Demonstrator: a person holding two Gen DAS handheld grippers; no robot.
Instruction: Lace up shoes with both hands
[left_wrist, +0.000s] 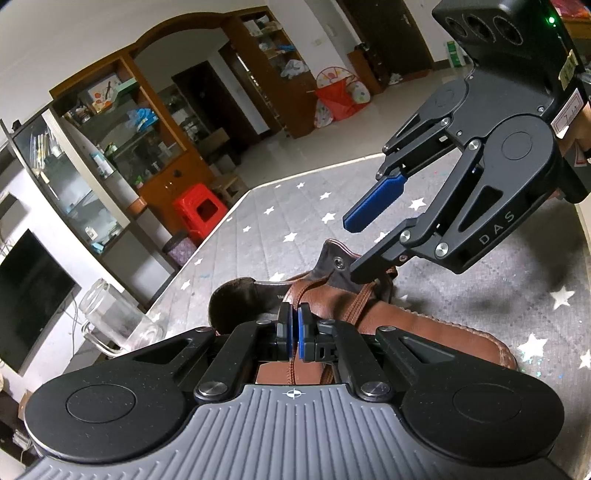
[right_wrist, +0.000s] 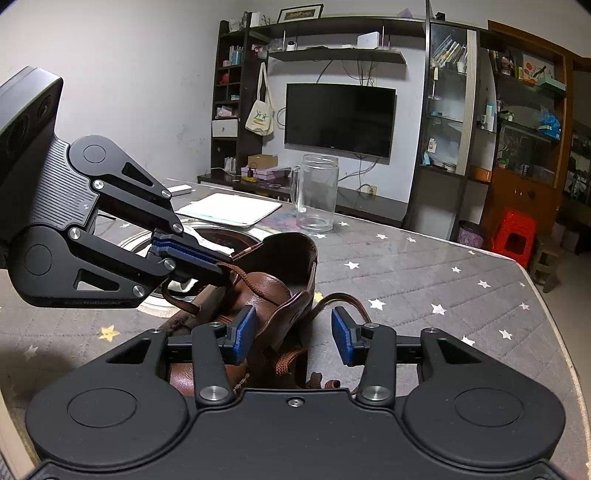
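A brown leather shoe (left_wrist: 413, 328) lies on the grey star-patterned table cover (left_wrist: 295, 218), with brown laces (left_wrist: 364, 299) running over its tongue. My left gripper (left_wrist: 294, 332) is shut on a brown lace above the shoe; in the right wrist view it (right_wrist: 218, 267) comes in from the left, pinching the lace (right_wrist: 255, 286) over the shoe (right_wrist: 273, 288). My right gripper (right_wrist: 293, 334) is open and empty, its fingers straddling the shoe's ankle flap; a loose lace end (right_wrist: 351, 299) loops between them. In the left wrist view it (left_wrist: 352, 247) hovers open over the shoe's collar.
A clear glass mug (right_wrist: 317, 192) stands behind the shoe, also seen at the table's left edge (left_wrist: 110, 317). A white pad (right_wrist: 229, 208) and a round dark plate (right_wrist: 218, 238) lie at the back left. A red stool (right_wrist: 513, 236) stands on the floor past the table edge.
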